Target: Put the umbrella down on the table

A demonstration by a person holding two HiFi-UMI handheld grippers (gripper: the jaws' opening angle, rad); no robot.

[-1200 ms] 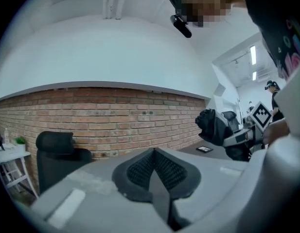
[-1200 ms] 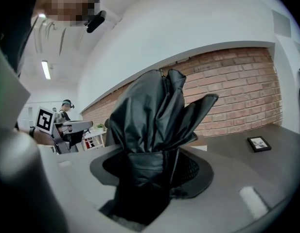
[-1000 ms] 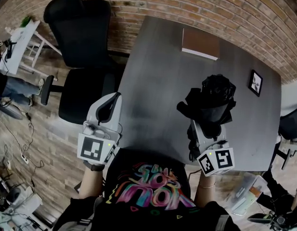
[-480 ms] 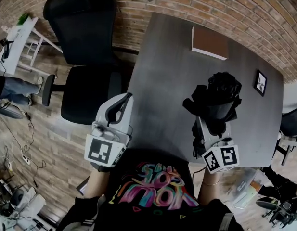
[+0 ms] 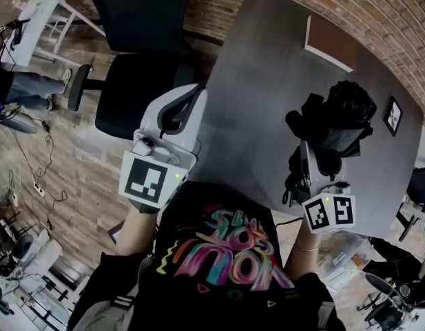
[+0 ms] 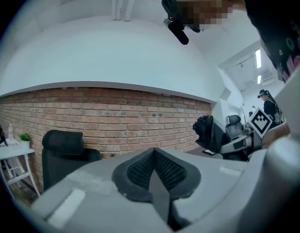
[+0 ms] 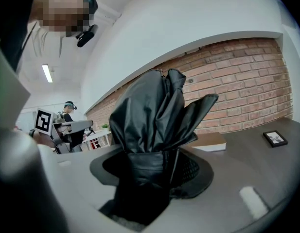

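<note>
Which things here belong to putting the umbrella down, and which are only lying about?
Belonging to the job: black folded umbrella, right gripper closed on it, grey table.
Only lying about: brown book, small picture frame, black office chair, idle left gripper.

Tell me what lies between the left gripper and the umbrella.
Only bare grey tabletop; the head view shows nothing else between the left gripper and the folded black umbrella.

Left gripper (image 6: 154,168) closed and empty; right gripper (image 7: 150,171) gripping.
</note>
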